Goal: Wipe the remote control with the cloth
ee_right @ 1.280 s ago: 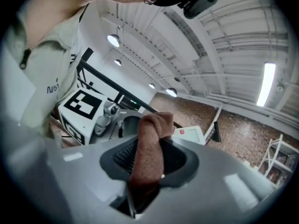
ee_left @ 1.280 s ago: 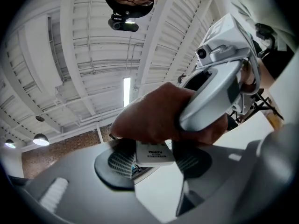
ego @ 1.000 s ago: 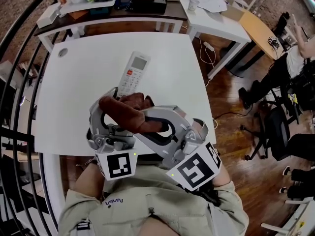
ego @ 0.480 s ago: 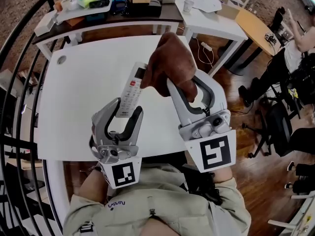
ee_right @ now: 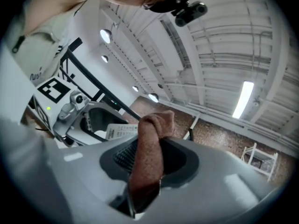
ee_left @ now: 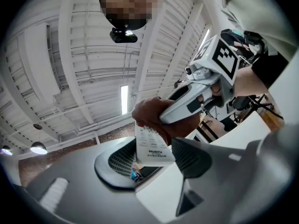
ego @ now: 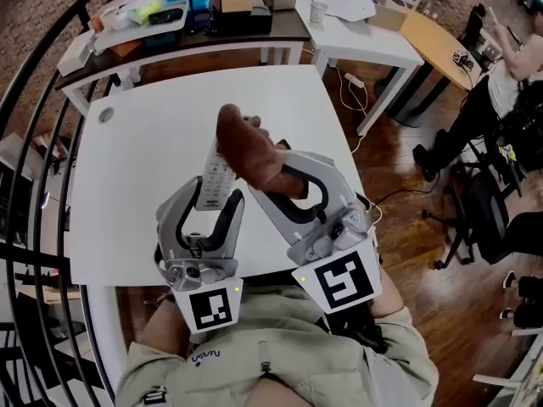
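Wiping step, mid-stroke, as I read it. My left gripper (ego: 212, 200) is clamped on the lower end of the remote control (ego: 212, 176), holding it raised off the table (ego: 127, 159), above its middle and toward the near edge; my right gripper (ego: 273, 176) pinches the brown cloth (ego: 248, 151), which is bunched against the remote's upper part; next, I judge, the cloth must be drawn down the keypad, with the left grip firm against the push.
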A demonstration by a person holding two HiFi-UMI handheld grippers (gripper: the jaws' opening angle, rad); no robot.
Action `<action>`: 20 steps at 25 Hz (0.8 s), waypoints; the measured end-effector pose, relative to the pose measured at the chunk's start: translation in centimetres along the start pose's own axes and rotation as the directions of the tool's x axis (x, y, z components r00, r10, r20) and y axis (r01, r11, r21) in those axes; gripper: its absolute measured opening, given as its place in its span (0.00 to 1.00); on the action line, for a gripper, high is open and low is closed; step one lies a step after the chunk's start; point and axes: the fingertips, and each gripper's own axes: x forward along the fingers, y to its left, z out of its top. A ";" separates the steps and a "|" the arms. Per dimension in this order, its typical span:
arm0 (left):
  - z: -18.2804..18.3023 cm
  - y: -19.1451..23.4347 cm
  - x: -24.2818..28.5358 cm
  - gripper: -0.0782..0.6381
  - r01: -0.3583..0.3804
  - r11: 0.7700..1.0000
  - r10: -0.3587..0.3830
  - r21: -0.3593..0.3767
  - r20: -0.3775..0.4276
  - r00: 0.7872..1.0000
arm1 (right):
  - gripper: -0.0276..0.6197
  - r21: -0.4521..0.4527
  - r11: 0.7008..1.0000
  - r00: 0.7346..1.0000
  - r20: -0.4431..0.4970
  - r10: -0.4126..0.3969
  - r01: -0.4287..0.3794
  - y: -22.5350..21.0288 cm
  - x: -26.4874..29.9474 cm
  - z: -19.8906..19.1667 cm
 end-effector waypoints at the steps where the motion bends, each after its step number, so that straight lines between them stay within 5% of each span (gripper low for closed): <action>1: -0.1 0.0 0.0 0.46 0.000 1.000 0.000 0.001 -0.002 1.000 | 0.22 -0.036 0.999 0.999 0.001 0.038 -0.038 0.9 0.1 0.3; 7: -0.3 0.3 0.2 0.46 0.001 1.000 -0.001 -0.004 -0.001 1.000 | 0.22 -0.169 0.958 0.972 -0.003 0.236 -0.233 5.4 0.1 1.6; 13: -0.3 0.3 -0.1 0.46 0.019 0.998 -0.018 -0.058 0.012 1.000 | 0.22 -0.128 0.955 0.962 0.016 0.272 -0.268 5.8 -0.1 1.7; 17: -0.6 0.5 -0.2 0.46 0.042 0.987 -0.041 -0.157 0.012 0.999 | 0.22 -0.040 0.969 0.965 0.083 0.248 -0.246 4.8 -0.5 2.2; 20: -0.8 0.7 -0.6 0.46 0.049 0.969 -0.046 -0.240 0.019 0.999 | 0.22 0.079 0.991 0.985 0.138 0.101 -0.113 1.5 -1.2 2.3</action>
